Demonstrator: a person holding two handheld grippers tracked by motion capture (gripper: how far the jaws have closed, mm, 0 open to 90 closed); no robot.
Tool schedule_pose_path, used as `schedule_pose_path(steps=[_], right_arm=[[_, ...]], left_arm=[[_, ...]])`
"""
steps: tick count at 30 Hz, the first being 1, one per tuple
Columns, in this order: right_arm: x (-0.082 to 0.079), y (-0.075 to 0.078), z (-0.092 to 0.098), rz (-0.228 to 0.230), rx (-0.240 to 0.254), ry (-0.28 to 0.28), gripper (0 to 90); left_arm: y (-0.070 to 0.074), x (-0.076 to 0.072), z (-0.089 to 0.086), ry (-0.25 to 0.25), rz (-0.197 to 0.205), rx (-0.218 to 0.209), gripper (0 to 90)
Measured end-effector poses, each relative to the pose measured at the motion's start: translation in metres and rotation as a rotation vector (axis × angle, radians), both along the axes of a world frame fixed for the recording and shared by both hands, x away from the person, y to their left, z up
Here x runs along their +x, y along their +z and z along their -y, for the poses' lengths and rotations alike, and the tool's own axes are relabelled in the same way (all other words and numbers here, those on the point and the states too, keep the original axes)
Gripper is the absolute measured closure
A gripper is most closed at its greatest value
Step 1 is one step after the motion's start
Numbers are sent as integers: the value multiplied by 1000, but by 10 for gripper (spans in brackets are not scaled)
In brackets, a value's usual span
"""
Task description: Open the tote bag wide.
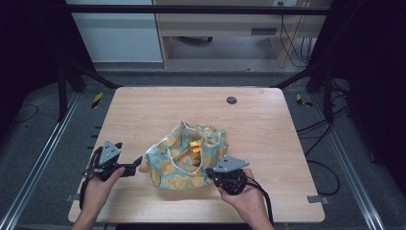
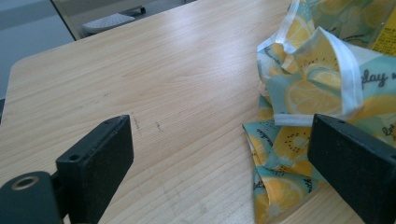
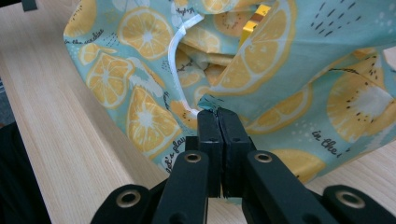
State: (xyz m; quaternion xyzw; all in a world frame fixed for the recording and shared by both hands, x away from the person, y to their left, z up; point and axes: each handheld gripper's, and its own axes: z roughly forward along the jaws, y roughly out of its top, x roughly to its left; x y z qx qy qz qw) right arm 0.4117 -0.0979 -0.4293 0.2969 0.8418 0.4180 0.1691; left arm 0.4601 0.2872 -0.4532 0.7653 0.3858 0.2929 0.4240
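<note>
Grippers: two. Right gripper (image 3: pixel 218 114) jaws closed, pinching edge of one lemon-print cloth bag (image 1: pixel 179 165); left gripper (image 2: pixel 219 154) beside bag, jaws wide apart, empty.

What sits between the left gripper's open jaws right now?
Mostly bare table, in the left gripper view; the lemon-print bag's edge lies just inside one jaw of the left gripper, untouched.

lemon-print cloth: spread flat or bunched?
Bunched. The lemon-print cloth sits crumpled around a yellow item; the right gripper pinches its edge.
</note>
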Motion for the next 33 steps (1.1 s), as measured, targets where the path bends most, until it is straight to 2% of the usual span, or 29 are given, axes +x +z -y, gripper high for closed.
schedule_pose_path(steps=[10, 14, 17, 21, 22, 23, 26, 28, 30, 31, 32, 33], right_arm=[[-2, -16, 1, -20, -32, 5, 885], [-1, -21, 0, -29, -44, 7, 879], [-2, -26, 0, -40, -62, 8, 878], [-2, -31, 0, -51, -71, 5, 876], [-1, -35, 0, -61, -82, -1, 874], [-1, -36, 0, -64, -88, -4, 873], [-1, -40, 0, -79, -96, -3, 853], [-1, -40, 0, -76, -98, -7, 841], [-4, -35, -1, -56, -97, -7, 774], [-5, -31, -1, -44, -95, -10, 741], [-7, -27, -1, -31, -89, -13, 711], [-7, -27, -1, -31, -89, -13, 711]], left_arm=[[3, -4, 4, -27, 12, -26, 70], [5, -6, 5, -42, 17, -47, 73], [9, -10, 6, -53, 28, -89, 86], [11, -12, 9, -84, 32, -84, 122], [12, -12, 9, -91, 27, -93, 129], [15, -13, 11, -105, 24, -124, 134], [20, -15, 13, -118, 17, -145, 146], [26, -18, 18, -147, 9, -164, 148], [30, -20, 26, -173, 5, -150, 148], [30, -21, 35, -195, -17, -137, 148], [30, -21, 35, -195, -17, -137, 148], [29, -22, 39, -203, -27, -129, 148]])
